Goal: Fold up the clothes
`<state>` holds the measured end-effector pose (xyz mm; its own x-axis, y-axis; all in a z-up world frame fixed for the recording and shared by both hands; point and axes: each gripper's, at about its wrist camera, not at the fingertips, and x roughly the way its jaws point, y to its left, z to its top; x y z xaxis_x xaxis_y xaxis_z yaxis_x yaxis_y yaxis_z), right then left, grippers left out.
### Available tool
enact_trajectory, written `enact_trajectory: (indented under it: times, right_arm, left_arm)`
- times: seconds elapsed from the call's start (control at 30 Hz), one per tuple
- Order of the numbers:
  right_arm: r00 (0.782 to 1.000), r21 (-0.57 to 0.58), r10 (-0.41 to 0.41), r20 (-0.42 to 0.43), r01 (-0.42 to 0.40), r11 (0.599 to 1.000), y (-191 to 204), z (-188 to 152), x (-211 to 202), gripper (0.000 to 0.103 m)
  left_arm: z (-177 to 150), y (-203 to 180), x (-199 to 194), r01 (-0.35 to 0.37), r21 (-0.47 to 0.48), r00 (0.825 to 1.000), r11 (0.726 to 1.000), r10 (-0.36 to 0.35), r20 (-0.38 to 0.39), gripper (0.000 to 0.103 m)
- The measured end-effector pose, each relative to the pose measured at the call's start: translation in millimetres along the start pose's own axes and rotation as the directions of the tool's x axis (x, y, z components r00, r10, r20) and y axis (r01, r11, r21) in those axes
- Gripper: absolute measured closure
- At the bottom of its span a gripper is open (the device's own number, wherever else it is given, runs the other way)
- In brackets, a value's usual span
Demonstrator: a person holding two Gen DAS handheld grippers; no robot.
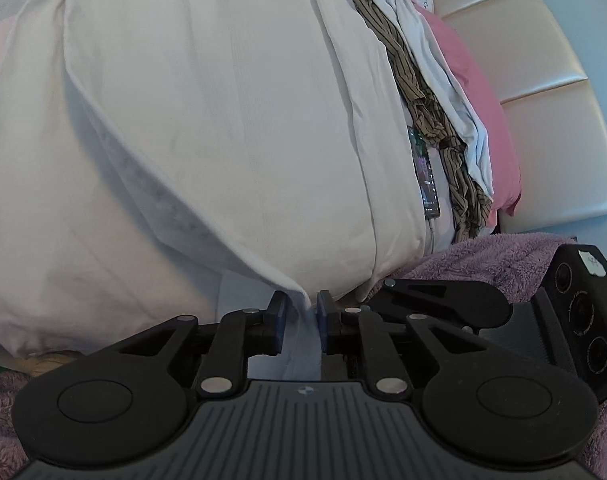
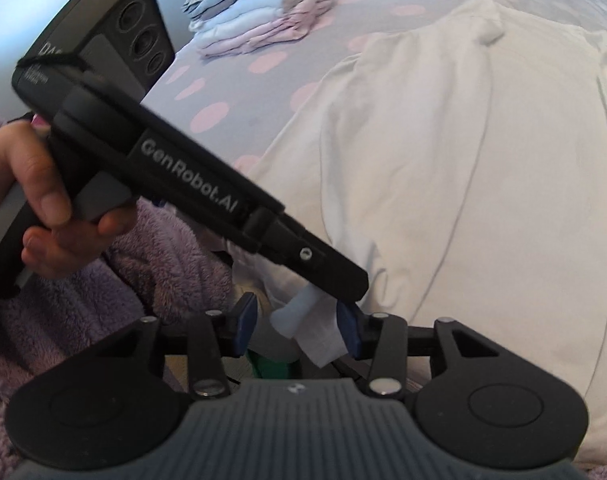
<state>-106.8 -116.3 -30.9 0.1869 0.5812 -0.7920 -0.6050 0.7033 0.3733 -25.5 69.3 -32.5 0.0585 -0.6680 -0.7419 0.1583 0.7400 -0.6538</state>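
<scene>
Pinching a near corner of the white garment point(image 1: 207, 128), your left gripper point(image 1: 301, 316) has its jaws drawn almost together on a bunched tail of cloth. The garment spreads away from that gripper across the dotted bedsheet point(image 2: 231, 64), long axis running ahead of you. Your right gripper point(image 2: 299, 330) sits just beside the left one at the same corner, jaws apart, loose cloth lying between them; I cannot tell that it grips. Both tools are equally near. Beyond the garment, a folded stack point(image 2: 259, 20) rests far off on the sheet; a phone point(image 1: 425, 172) and striped cloth point(image 1: 423, 100) lie by its right edge.
</scene>
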Motion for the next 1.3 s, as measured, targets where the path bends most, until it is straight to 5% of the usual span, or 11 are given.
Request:
enact_trajectory:
  times: [0.13,0.23,0.43,0.63,0.77,0.97,1.03,1.2,1.3]
  right_arm:
    - [0.999,0.042,-0.045,-0.001,0.045,0.998,-7,2,2,0.059]
    - [0.997,0.036,-0.075,-0.024,0.075,0.997,-10,2,5,0.096]
    - [0.995,0.004,-0.098,-0.033,0.098,0.995,-14,6,7,0.097]
    - [0.991,0.003,-0.134,-0.016,0.134,0.991,-30,14,-6,0.097]
    - [0.987,0.002,-0.163,-0.007,0.163,0.987,-50,22,-20,0.097]
    - [0.970,0.002,-0.241,-0.003,0.241,0.970,-79,34,-49,0.097]
    - [0.965,0.017,-0.264,0.002,0.264,0.964,-91,37,-61,0.097]
    - [0.943,0.086,-0.332,0.016,0.329,0.940,-118,43,-87,0.097]
    - [0.927,0.137,-0.374,0.018,0.369,0.919,-132,46,-97,0.097]
  left_arm:
    - [4,-10,6,-0.005,0.020,1.000,1.000,0.005,-0.014,0.079]
    - [7,-18,7,-0.048,0.070,0.999,0.996,0.049,-0.015,0.079]
    - [12,-26,-2,-0.118,0.165,0.993,0.979,0.120,-0.003,0.072]
    - [22,-22,-41,-0.220,0.295,0.975,0.930,0.205,0.084,0.063]
    - [38,-2,-63,-0.355,0.338,0.934,0.871,0.313,0.173,0.062]
    - [69,31,-66,-0.574,0.398,0.818,0.716,0.479,0.317,0.060]
    - [79,39,-59,-0.613,0.423,0.790,0.667,0.506,0.347,0.060]
    - [105,54,-30,-0.703,0.515,0.709,0.491,0.547,0.445,0.060]
    - [123,62,-18,-0.720,0.520,0.693,0.461,0.531,0.489,0.060]
